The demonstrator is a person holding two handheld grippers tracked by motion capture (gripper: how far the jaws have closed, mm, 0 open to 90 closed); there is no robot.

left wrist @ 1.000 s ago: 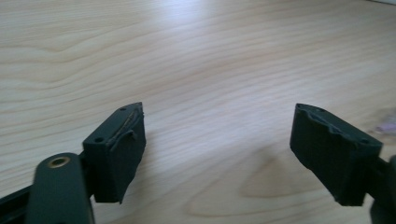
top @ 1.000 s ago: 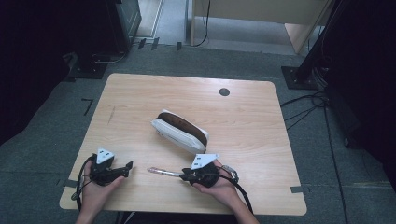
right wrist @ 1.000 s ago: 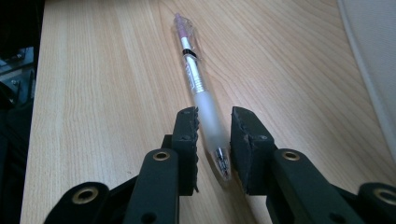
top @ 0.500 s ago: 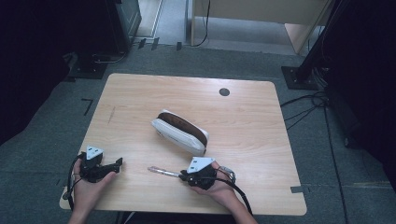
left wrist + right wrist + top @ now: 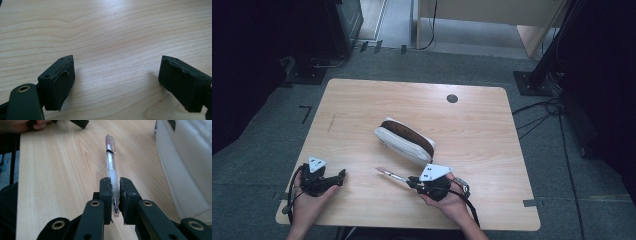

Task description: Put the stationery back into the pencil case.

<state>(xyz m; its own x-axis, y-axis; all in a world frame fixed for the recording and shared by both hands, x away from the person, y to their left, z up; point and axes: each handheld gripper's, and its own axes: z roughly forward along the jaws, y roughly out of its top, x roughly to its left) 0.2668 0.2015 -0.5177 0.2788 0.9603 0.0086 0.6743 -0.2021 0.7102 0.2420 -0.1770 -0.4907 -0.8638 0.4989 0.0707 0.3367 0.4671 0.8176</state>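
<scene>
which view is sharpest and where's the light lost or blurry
Right gripper view: pen crisp between the gripper's pads, white pouch washed out. Left gripper view: wood grain sharp, soft shadows under pads. High view: table evenly lit, surroundings nearly black.

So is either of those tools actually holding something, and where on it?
The right tool is clamped on a clear pen near its writing tip, the rest sticking out ahead. The left tool is open, with only bare table between its jaws.
</scene>
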